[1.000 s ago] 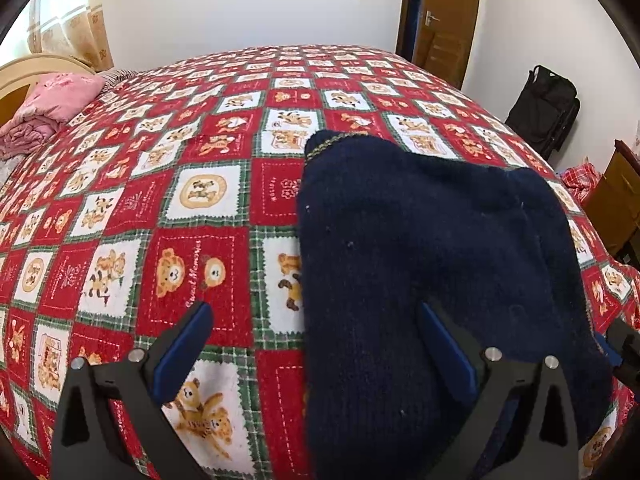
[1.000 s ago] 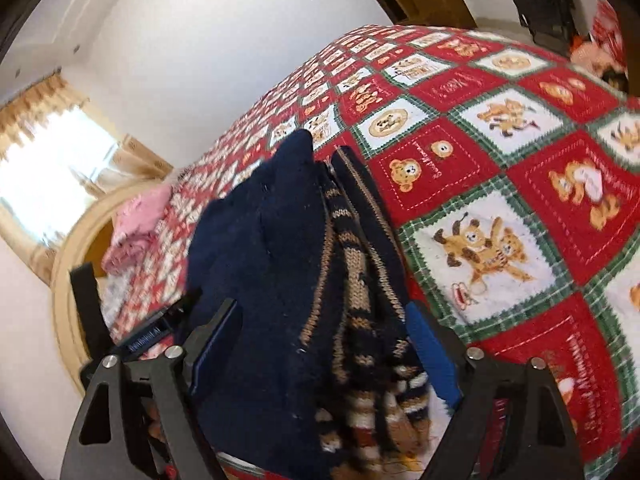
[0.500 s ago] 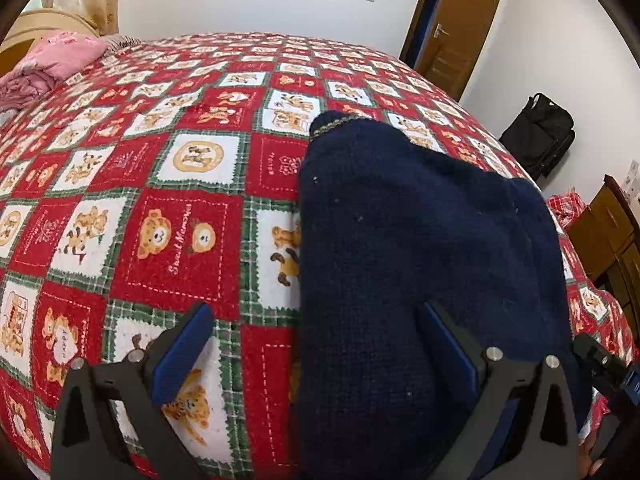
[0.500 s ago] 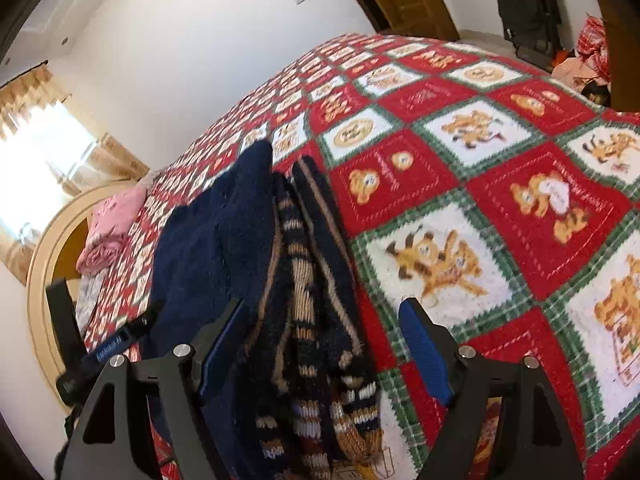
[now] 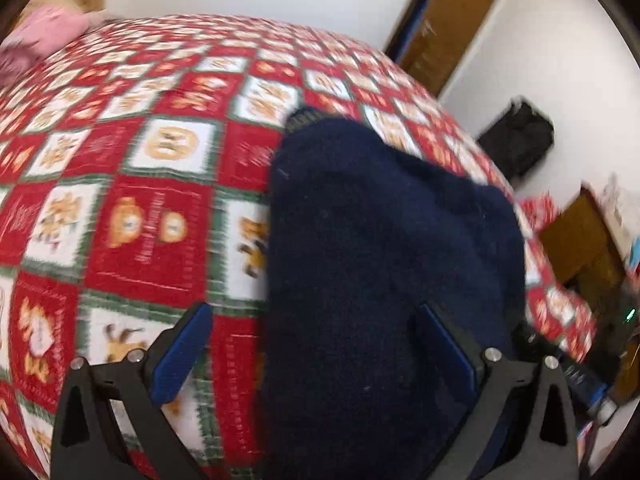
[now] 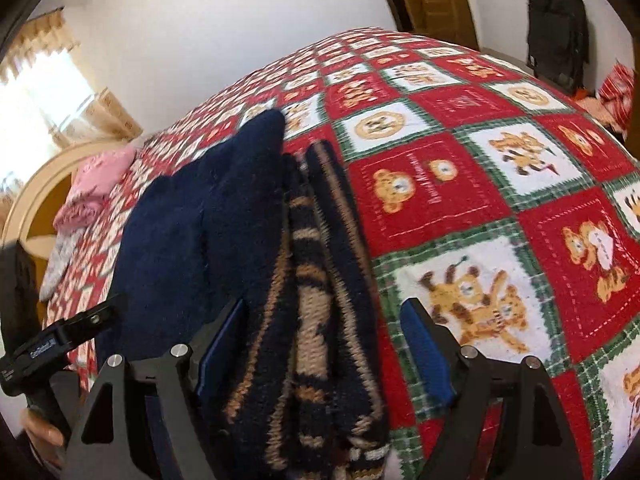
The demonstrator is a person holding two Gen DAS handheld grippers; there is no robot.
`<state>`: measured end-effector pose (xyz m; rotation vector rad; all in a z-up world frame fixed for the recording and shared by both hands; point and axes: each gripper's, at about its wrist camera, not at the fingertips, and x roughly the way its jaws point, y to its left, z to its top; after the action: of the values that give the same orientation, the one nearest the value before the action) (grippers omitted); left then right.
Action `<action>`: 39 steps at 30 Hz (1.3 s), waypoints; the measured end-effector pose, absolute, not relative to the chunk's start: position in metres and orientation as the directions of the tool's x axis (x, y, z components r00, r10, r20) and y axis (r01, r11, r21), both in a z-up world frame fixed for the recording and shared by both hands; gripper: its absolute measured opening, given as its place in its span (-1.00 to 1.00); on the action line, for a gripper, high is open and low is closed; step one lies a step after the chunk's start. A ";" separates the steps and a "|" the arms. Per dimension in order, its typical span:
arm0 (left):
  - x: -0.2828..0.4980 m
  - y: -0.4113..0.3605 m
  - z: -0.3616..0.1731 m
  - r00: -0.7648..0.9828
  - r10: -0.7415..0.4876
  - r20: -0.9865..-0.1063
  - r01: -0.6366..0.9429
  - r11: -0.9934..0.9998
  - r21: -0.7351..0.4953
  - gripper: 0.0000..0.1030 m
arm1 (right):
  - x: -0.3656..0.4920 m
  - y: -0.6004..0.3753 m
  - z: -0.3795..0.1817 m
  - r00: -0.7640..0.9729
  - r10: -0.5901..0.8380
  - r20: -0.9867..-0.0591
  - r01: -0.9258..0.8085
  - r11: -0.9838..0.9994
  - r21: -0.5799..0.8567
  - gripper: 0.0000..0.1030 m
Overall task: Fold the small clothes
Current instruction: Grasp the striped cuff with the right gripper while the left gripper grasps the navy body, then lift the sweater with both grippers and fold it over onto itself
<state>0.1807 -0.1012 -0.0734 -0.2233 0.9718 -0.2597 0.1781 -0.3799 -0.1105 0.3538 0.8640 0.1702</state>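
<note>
A folded dark navy knit garment (image 5: 380, 264) lies on the red bear-patterned quilt (image 5: 152, 224). In the right wrist view its folded edge shows tan and navy striped layers (image 6: 316, 312). My left gripper (image 5: 316, 344) is open, its jaws wide apart, with the right finger over the navy garment and the left finger over bare quilt. My right gripper (image 6: 324, 356) is open and straddles the striped folded edge without closing on it. The left gripper also shows at the left edge of the right wrist view (image 6: 52, 344).
Pink folded clothes (image 6: 96, 188) lie near the wooden headboard (image 6: 44, 196). A black bag (image 5: 516, 144) stands on the floor by the wall past the bed's far side. A brown door (image 5: 444, 28) and wooden furniture (image 5: 580, 236) are beyond the bed edge.
Both grippers stayed open and swung slightly; the view panned, the left one blurred by motion. The folded garment has stayed in place on the quilt.
</note>
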 end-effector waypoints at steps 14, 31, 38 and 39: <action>0.183 -0.107 -0.086 0.520 -0.406 -0.751 0.145 0.909 -0.391 1.00 | 0.176 -0.376 -0.120 0.655 0.339 -0.675 -0.029 0.904 0.427 0.68; 0.174 -0.112 -0.072 0.565 -0.396 -0.724 0.222 0.918 -0.329 0.22 | 0.153 -0.347 -0.102 0.720 0.255 -0.645 -0.090 0.956 0.278 -0.20; 0.178 -0.106 -0.078 0.581 -0.402 -0.708 0.194 0.913 -0.359 0.35 | 0.152 -0.354 -0.108 0.716 0.274 -0.642 -0.068 0.943 0.326 -0.14; 0.182 -0.100 -0.082 0.567 -0.409 -0.715 0.164 0.907 -0.388 0.53 | 0.153 -0.357 -0.110 0.711 0.289 -0.641 -0.062 0.934 0.352 -0.11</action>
<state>0.1821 -0.1002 -0.0818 -0.2932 0.9098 -0.3423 0.1529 -0.3572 -0.1099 0.3177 0.7575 0.1983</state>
